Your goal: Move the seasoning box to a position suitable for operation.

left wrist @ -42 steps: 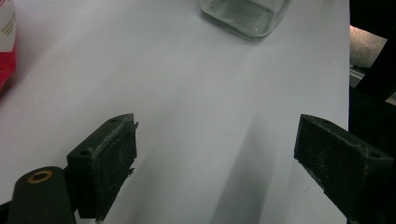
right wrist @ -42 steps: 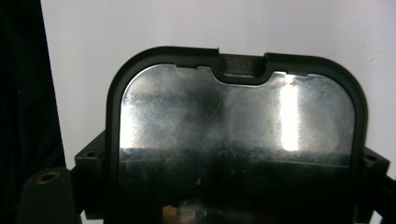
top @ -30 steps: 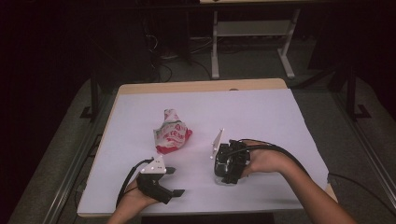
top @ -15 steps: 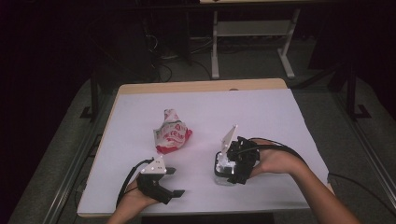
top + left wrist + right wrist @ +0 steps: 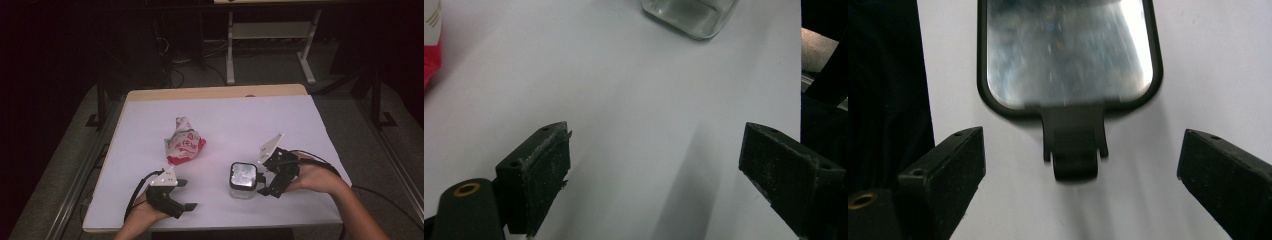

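A square clear glass jar with a black-rimmed hinged lid point(image 5: 243, 179) stands upright on the white table top point(image 5: 240, 120), low and just right of centre in the high view. It rests there on its own; nothing grips it. In the right gripper view the lid's shiny panel fills the upper middle of the frame and its black latch tab point(image 5: 1074, 150) points down toward the camera, centred between the two jaws.

The right gripper point(image 5: 265, 187) sits just beside the jar, at the lower right of the high view. Its jaws have just been opening and now stand wide and released, with only bare table and the latch tab's end between them, neither pad touching. Judging by that line-up, the hand appears to be squared to the latch side, so the tab stays within reach for a flip or a fresh grip.

The left gripper point(image 5: 186, 195) rests at the lower left of the high view, also spread open and holding nothing; in the left gripper view its pads point(image 5: 544, 175) frame blank table, with the jar's glass base point(image 5: 689, 17) at the top edge, well apart. It seems parked out of the way.

A crumpled red-and-white snack wrapper point(image 5: 182, 142) lies left of centre, apart from both grippers and the jar.
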